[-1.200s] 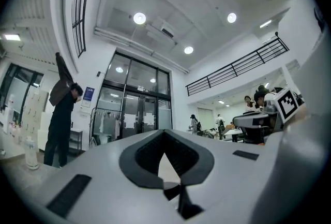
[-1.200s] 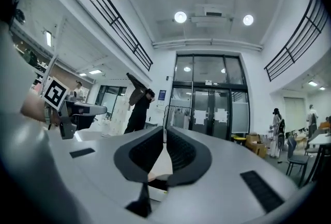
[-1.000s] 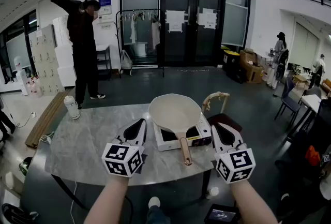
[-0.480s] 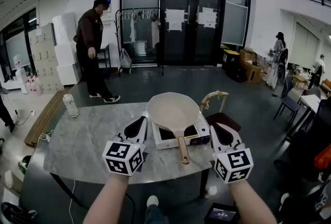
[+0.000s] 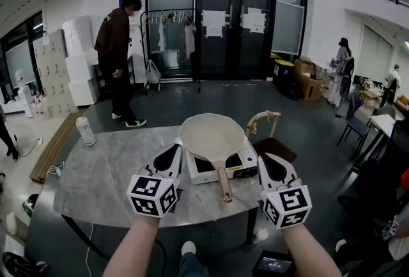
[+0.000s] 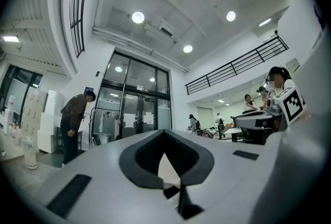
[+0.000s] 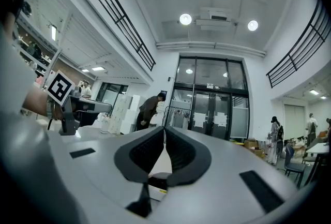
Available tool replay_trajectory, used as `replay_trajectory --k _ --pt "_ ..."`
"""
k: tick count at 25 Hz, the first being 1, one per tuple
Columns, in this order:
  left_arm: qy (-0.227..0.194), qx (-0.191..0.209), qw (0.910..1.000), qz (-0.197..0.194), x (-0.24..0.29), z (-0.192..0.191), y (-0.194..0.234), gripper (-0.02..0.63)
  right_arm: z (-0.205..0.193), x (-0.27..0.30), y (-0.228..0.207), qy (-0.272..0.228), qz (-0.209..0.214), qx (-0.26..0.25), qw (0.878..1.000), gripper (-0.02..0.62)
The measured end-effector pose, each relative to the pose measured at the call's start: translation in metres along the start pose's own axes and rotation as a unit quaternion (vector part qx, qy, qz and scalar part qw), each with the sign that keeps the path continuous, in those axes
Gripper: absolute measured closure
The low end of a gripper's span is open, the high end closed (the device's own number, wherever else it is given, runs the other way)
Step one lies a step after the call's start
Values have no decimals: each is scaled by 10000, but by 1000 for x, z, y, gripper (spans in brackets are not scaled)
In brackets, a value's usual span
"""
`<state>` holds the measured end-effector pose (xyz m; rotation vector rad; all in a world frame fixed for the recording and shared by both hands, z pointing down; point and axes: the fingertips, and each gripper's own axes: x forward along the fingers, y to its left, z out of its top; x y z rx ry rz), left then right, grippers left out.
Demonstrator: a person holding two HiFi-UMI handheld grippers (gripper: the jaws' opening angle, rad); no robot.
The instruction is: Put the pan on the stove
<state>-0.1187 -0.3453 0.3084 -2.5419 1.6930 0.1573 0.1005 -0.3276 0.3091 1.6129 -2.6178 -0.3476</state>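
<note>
Pan (image 5: 213, 136): cream, handle pointing near, seated on stove (image 5: 239, 166), right of centre on table (image 5: 96, 173). Left gripper (image 5: 174, 151) and right gripper (image 5: 265, 160): jaws pressed together, nothing held, flanking the stove. Placement looks complete; keep both clear of the handle and check the pan sits centred.

Your R gripper (image 7: 164, 131) jaws closed tip-to-tip, nothing btwn, pale surface (image 7: 156, 165) peeking thru the gap behind, person (image 7: 149, 110) in dark top bent fwd by glass doors (image 7: 209, 109), round ceiling lights (image 7: 185, 19) above

On marble table (image 5: 96, 180): stove (image 5: 241, 166), bottle (image 5: 85, 131)
</note>
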Motion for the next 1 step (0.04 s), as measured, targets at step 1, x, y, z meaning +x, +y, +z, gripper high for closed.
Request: replay_trajectory --k 1 --pt "7 1 10000 -4 0 0 0 597 0 0 0 5 2 1 10000 560"
